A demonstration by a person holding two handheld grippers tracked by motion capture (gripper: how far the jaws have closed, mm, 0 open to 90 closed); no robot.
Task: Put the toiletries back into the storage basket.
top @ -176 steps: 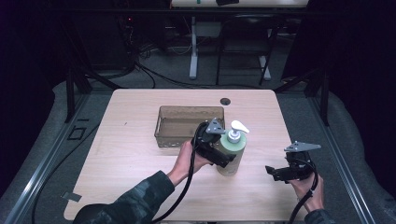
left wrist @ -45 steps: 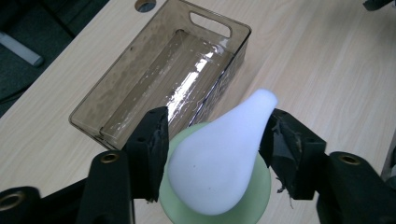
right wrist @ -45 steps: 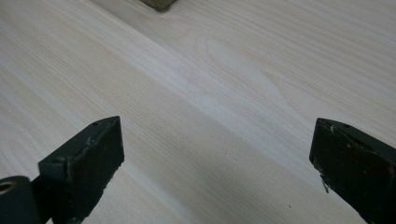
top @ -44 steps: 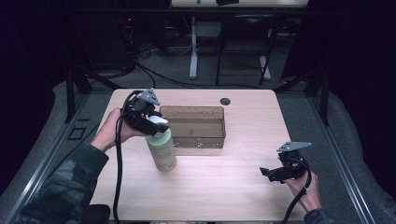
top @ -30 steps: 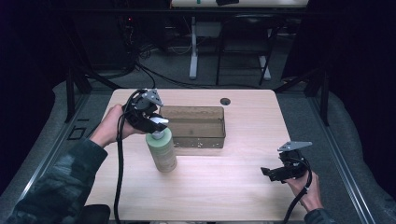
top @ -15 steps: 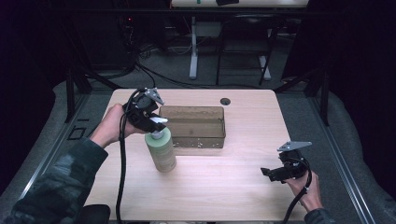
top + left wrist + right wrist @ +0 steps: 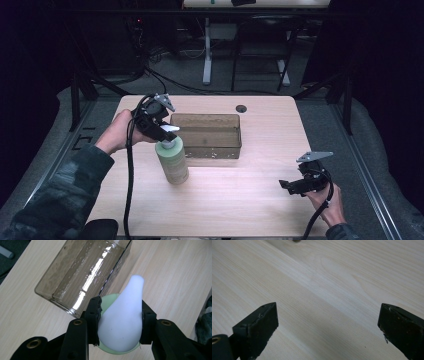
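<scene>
Green pump bottle (image 7: 172, 162) stands upright left of the glass tray (image 7: 207, 135); left gripper (image 7: 120, 322) clamps its white pump head (image 7: 123, 322). Release straight, without tipping. Right gripper (image 7: 295, 185) idles wide.

No readable text anywhere here, honestly; the green bottle (image 7: 172, 162) has a plain side with no label I can make out, and its white pump head (image 7: 123, 320) is blank too; the clear tray (image 7: 207, 136) carries no markings; the wooden surface (image 7: 240, 200) is just bare grain; nothing printed on the black tongs in either gripper view; the gear in the dark background is too dim and small to read any brand or number off it.
</scene>
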